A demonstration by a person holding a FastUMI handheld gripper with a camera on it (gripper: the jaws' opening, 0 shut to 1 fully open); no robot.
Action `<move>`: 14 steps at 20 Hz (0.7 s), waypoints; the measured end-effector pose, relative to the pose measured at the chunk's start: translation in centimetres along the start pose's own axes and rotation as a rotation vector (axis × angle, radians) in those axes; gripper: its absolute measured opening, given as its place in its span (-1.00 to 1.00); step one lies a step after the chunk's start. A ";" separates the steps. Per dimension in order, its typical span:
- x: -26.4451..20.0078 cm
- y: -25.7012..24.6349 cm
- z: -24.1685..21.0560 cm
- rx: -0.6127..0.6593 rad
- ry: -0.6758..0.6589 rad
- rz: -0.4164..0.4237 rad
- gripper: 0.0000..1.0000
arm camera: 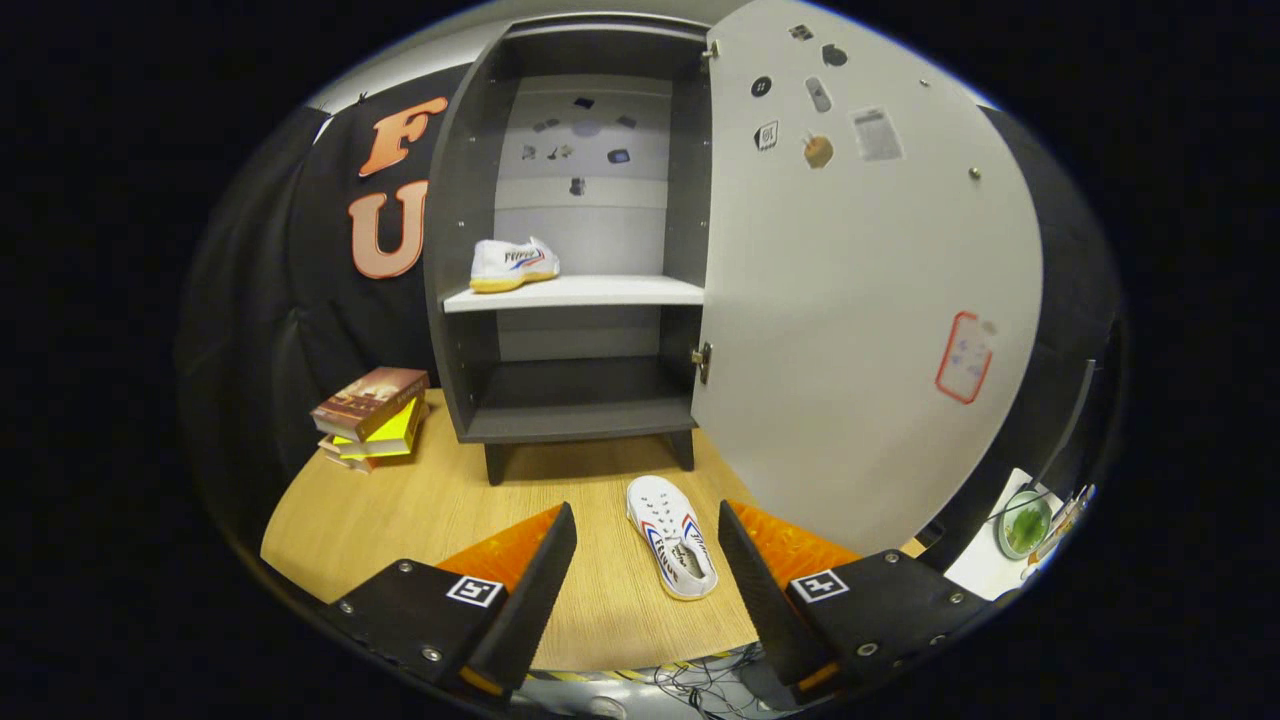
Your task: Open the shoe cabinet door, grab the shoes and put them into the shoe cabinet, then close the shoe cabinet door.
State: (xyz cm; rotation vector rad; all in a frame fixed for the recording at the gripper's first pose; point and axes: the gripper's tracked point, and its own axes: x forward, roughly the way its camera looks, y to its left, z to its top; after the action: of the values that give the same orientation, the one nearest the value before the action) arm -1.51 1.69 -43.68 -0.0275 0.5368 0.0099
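Observation:
The dark grey shoe cabinet (470, 300) stands at the back of the wooden table, its light grey door (860, 300) swung wide open to the right. One white shoe with red and blue stripes (513, 265) sits on the white middle shelf (600, 292), at its left end. A second matching shoe (674, 537) lies on the table in front of the cabinet, between my two fingers and nearer the right one. My gripper (647, 545) is open and hovers above the table with nothing held; its black fingers (535, 580) stand wide apart.
A stack of books (372, 417) lies on the table left of the cabinet. The open door reaches out over the table's right side. A small dish with something green (1026, 523) sits off to the right beyond the door. Cables (700, 680) hang below the table's front edge.

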 end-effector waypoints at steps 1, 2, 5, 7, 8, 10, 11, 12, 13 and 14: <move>1.6 0.0 -1.2 -0.012 0.025 0.004 0.80; 3.0 0.0 -2.6 -0.022 0.063 0.011 0.80; 7.2 0.2 -6.1 -0.054 0.161 0.033 0.73; 9.5 0.2 -7.6 -0.082 0.211 0.043 0.57; 10.7 0.2 -8.1 -0.092 0.230 0.048 0.52; 12.9 0.1 -9.5 -0.104 0.277 0.059 0.40; 13.8 0.1 -10.1 -0.106 0.299 0.065 0.32; 14.6 0.0 -10.6 -0.106 0.320 0.070 0.26; 15.2 0.2 -11.1 -0.102 0.340 0.080 0.14; 15.7 0.2 -11.6 -0.101 0.359 0.088 0.07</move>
State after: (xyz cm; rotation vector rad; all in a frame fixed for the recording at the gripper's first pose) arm 6.07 1.56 -61.68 -0.1052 0.8962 0.1199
